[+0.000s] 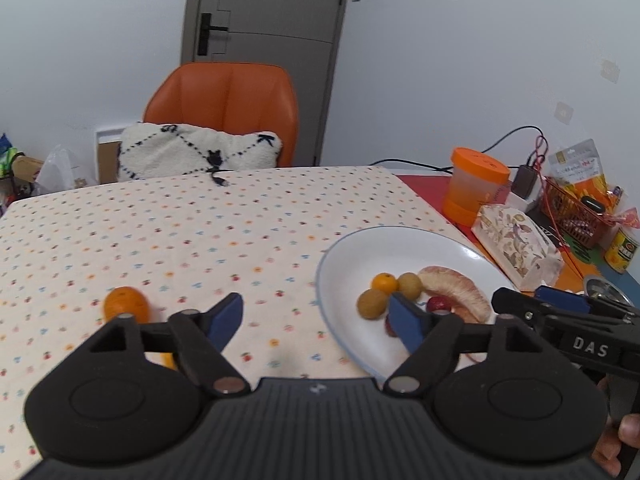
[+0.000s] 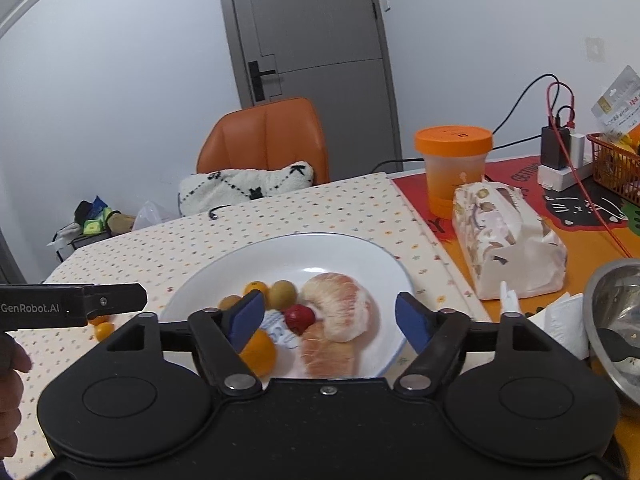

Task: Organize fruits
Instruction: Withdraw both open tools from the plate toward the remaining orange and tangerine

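Fruit sits on the white plate [image 2: 348, 248]; left gripper [image 1: 316, 316] and right gripper [image 2: 330, 316] both spread apart, empty

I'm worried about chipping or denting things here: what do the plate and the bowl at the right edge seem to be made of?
The plate looks like glazed ceramic: smooth glossy white with a thin blue rim, though melamine is possible. The bowl looks like stainless steel: silvery, brushed, with dull reflections inside.

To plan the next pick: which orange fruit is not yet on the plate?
The orange on the tablecloth, left of the plate. The small orange one beside the green fruits already lies on the plate.
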